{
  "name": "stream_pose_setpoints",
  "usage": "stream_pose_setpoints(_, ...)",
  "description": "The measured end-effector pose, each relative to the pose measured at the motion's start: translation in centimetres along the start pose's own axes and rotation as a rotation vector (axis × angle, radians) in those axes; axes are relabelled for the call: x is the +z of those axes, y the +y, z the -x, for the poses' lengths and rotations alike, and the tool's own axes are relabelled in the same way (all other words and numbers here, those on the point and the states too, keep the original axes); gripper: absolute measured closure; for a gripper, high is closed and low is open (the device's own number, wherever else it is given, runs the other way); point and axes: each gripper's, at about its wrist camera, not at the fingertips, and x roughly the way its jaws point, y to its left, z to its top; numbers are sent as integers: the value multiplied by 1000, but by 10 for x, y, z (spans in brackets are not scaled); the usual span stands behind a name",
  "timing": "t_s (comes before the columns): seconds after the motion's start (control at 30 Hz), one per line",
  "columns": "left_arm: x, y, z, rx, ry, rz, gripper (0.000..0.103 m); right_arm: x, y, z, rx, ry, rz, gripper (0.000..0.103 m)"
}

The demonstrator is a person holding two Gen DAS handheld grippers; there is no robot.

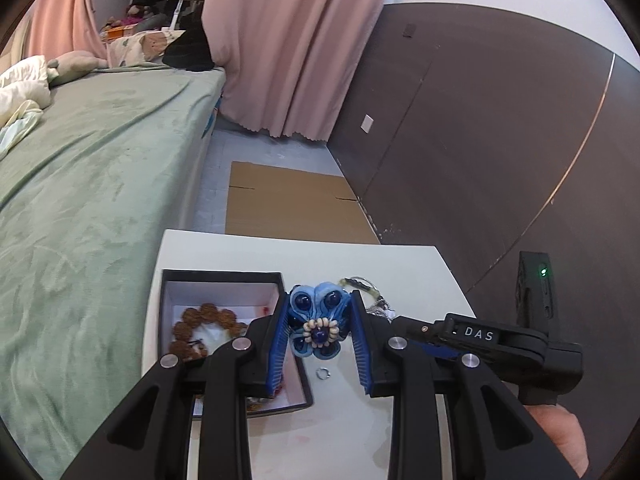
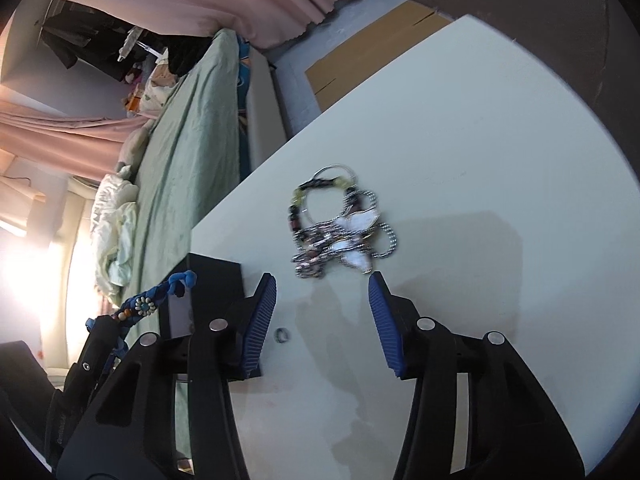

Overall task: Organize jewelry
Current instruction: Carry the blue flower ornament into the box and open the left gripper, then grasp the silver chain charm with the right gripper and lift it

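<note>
A blue fabric flower ornament (image 1: pixel 316 320) with dark beads and a ring of pale beads is pinched between the blue pads of my left gripper (image 1: pixel 319 308), held above the right edge of a black box (image 1: pixel 224 278). A brown bead bracelet (image 1: pixel 200 320) lies in the box. My right gripper (image 2: pixel 323 280) stands open with nothing between its pads. Just beyond its fingertips a tangled pile of chains, rings and white pendants (image 2: pixel 340 228) lies on the white table (image 2: pixel 460 140). A small silver ring (image 2: pixel 282 335) lies by its left finger.
The box (image 2: pixel 216 280) stands at the table's left edge, next to a bed with a green cover (image 1: pixel 92 184). Flat cardboard (image 1: pixel 292 204) lies on the floor beyond the table. A dark wall panel (image 1: pixel 480 140) runs along the right. Pink curtains (image 1: pixel 288 40) hang behind.
</note>
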Motion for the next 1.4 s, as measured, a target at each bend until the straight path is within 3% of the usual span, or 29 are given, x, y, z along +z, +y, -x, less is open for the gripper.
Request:
stream_pose_setpoints(0.33,2,21,16,7,-15,33,76,0,5,-30,58,-3,-95,54)
stream_pose_setpoints(0.67,6,44,32,30,-31,65,76,-2,25,-44,-74,-81,-43,56)
stream_pose_setpoints(0.73,7,48,35,36,-35,70,75,-3,28,-45,-106,-95,-31,60)
stream_pose_setpoints(0.83,9,54,37,39,-34,79,75,-4,23,-47,-160,-110,-32,84)
stream_pose_setpoints(0.9,9,57,37,38,-28,87,75,-2,16,-47,-134,-104,-59,88)
stream_pose_setpoints(1.0,9,60,36,41,-23,101,55,-2,11,-43,-111,-96,-92,88)
stream_pose_setpoints(1.03,9,60,38,40,-32,107,42,-3,9,-41,-103,-99,-103,88)
stream_pose_setpoints(1.1,9,59,40,38,-44,102,35,-3,10,-34,-67,-106,-114,88)
stream_pose_setpoints(1.23,9,56,41,49,-53,88,12,-1,17,-15,-5,-140,-106,88)
stream_pose_setpoints(1.4,10,58,36,70,-36,93,9,1,27,6,70,-175,-95,88)
